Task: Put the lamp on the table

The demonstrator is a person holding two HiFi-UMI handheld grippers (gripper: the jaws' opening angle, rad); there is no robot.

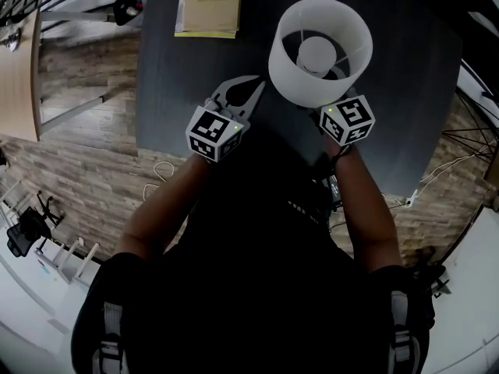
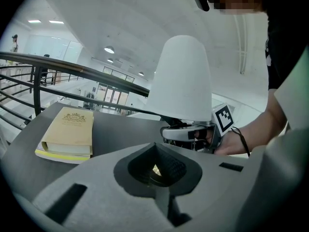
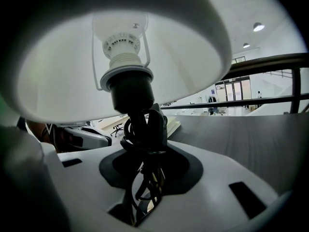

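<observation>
Right gripper [image 3: 145,166] jaws are clamped on the lamp [image 1: 316,53], at its dark stem with the cord wound round it. White shade sits upright above. Left gripper [image 2: 157,170] jaws are closed together with nothing between, just left of the lamp. Lamp is over the dark table [image 1: 405,92], toward the near edge. Its base is hidden, so contact with the tabletop is unclear. Yellow book [image 1: 209,5] lies at the far edge.

Dark grey table [image 1: 405,76] on wood-plank floor [image 1: 93,170]. Black office chair [image 1: 27,228] at lower left, pale wooden desktop [image 1: 19,76] at left edge. Black metal railing [image 2: 72,69] beyond table. White ceiling [image 2: 120,13] with round lights [image 2: 109,50] lit; glass doors [image 3: 234,93] far off. Bright, even light throughout.
</observation>
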